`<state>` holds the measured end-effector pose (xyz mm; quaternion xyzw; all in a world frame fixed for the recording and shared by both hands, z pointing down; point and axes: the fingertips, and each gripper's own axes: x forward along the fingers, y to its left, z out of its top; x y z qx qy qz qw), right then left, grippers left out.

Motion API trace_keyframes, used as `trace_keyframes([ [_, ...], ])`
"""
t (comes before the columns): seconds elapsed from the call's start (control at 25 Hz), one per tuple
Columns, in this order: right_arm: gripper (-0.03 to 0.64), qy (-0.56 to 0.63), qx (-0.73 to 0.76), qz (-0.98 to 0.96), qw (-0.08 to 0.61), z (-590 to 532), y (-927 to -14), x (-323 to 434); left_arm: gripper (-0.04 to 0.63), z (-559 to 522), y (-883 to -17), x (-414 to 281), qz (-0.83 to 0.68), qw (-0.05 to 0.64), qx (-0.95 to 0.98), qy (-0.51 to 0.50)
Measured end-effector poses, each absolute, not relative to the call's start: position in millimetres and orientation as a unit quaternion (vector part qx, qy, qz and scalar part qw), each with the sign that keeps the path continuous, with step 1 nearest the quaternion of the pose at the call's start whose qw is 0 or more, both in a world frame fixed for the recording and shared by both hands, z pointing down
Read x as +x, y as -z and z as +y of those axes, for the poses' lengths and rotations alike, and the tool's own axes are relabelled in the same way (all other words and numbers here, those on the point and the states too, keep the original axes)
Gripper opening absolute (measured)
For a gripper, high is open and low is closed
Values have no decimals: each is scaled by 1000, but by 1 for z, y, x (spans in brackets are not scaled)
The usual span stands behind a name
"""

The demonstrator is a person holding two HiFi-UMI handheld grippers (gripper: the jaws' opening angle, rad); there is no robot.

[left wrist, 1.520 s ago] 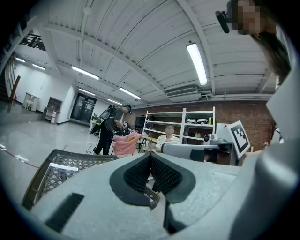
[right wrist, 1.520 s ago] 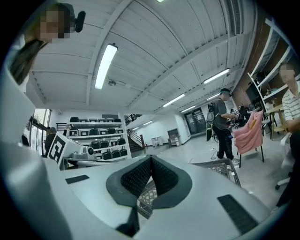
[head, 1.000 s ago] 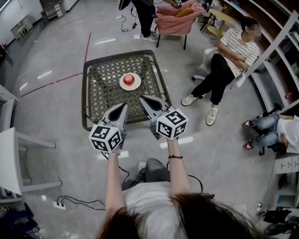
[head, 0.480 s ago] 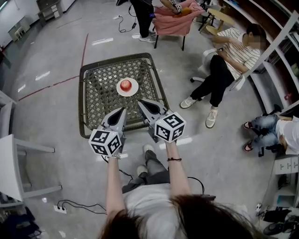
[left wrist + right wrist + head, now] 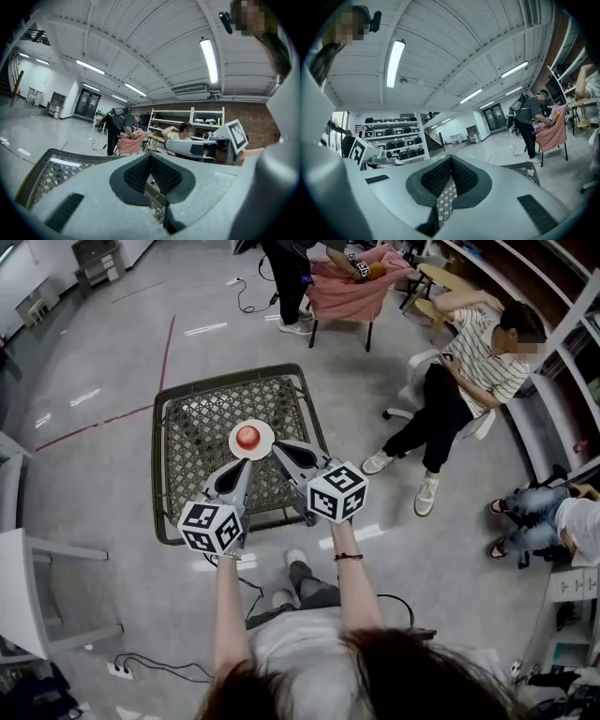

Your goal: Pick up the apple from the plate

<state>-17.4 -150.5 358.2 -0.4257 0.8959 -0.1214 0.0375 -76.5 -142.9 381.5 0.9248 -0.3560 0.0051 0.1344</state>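
Note:
A red apple (image 5: 247,435) lies on a white plate (image 5: 263,441) on a low dark lattice table (image 5: 192,418). Both grippers are held side by side over the table's near half, pointing at the plate. The left gripper (image 5: 247,464) has its tip just short of the plate's near rim, jaws shut and empty. Beside the plate's right edge sits the tip of the right gripper (image 5: 277,447), also shut with nothing held. In the left gripper view the shut jaws (image 5: 150,157) hide the apple; in the right gripper view the jaws (image 5: 451,159) show only tabletop lattice (image 5: 446,197).
A person sits on a chair (image 5: 464,371) right of the table; another person's legs (image 5: 530,517) show at the far right. Beyond the table stands a chair with pink cloth (image 5: 349,287). White furniture (image 5: 28,577) is at left, a power strip (image 5: 120,670) on the floor.
Both grippers have moved forward together from in front of the table's near edge to over the table, close to the plate. Both stayed shut.

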Motion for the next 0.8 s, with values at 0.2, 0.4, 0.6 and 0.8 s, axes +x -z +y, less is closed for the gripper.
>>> trace_keyframes([
  [0.2,9,129,-416,900,30,-174,-364,-12,11,-165,-385,-71,-367,139,920,-4],
  [0.4,9,138,-400,906,22,-192,-371,-8,11,-182,-388,-67,-376,143,916,-2],
  [0.6,9,143,-380,914,20,-207,-374,-9,11,-197,-391,-64,-387,142,911,-8],
  [0.8,9,145,-372,916,19,-224,-376,-4,11,-212,-393,-62,-399,143,906,-5],
])
